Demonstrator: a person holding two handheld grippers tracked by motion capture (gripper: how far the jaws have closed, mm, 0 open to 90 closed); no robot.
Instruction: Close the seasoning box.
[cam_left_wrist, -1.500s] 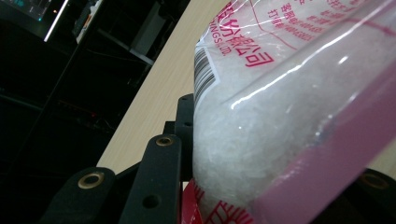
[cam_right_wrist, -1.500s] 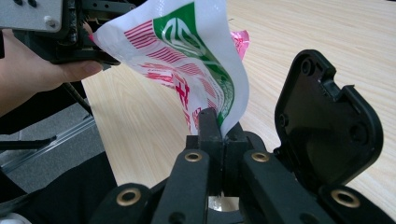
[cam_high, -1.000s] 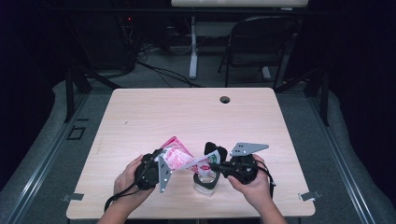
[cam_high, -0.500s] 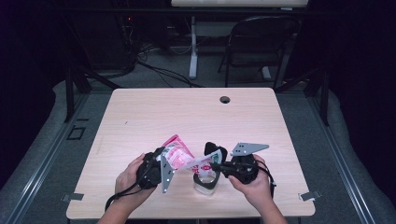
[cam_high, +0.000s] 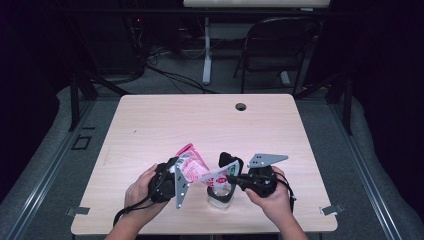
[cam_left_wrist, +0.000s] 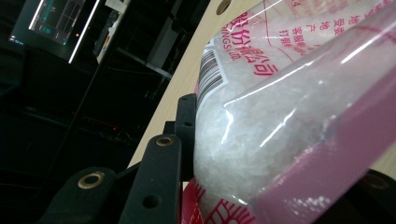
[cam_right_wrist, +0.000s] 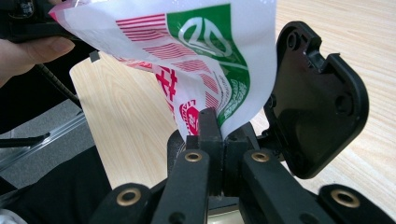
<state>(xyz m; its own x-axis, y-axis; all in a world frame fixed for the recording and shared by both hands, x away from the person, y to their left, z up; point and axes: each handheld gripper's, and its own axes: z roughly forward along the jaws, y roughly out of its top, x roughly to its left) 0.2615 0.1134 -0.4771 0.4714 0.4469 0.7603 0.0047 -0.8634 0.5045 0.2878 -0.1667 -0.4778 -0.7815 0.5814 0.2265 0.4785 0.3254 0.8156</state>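
Observation:
A plastic bag of white grains, printed in red and green, hangs tilted between both grippers over the table's near edge. My left gripper is shut on the bag's full body, with the jaws pressed against its sides. My right gripper is shut on the bag's lower corner, pinching it at the jaw tips. Under that corner stands a small clear container with its black hinged lid swung up. The lid stands just right of the pinched corner.
The light wooden table has a cable hole near its far edge. A folding chair and a desk leg stand on the floor beyond. A person's thumb shows on the left gripper in the right gripper view.

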